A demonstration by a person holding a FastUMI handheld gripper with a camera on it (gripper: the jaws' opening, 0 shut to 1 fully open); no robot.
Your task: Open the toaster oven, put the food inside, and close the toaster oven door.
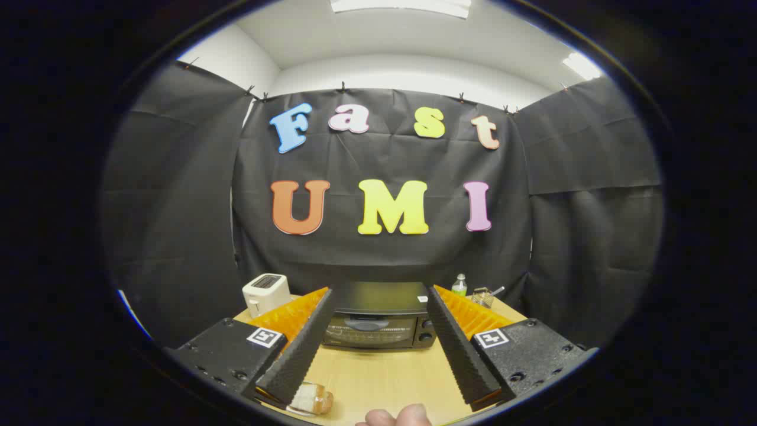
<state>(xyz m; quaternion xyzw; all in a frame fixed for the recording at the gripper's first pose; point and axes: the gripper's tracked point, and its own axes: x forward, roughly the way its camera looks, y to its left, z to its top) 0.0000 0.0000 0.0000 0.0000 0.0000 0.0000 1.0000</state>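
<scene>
- Here, the toaster oven (378,322) sits at the far side of the desk (384,378), against the black cloth wall, straight ahead and framed between the two fingers. Its door is shut.
- It is a dark, boxy thing with a glass door, a handle across the top of that door, and two round knobs stacked on its right side. A rack shows faintly behind the glass.
- The food (311,400), a pale piece of bread or pastry that looks wrapped in clear film, lies on the desk close in, just beside the tip of the left finger and well apart from the oven.
- The gripper (381,387) has its jaws spread wide and holds nothing; bare desk lies between them.
- The step in hand, I judge, is opening the door, since nothing has been touched yet. To do it well, bring the jaws forward level with the handle, close on the handle's middle, and pull down in an arc with the hinge, not straight back, or the light oven may slide.
- Further out, a white toaster (265,293) stands left of the oven, and a small bottle (459,285) and a jar (482,297) stand to its right.
- Part of a hand (396,417) shows at the near edge.
</scene>
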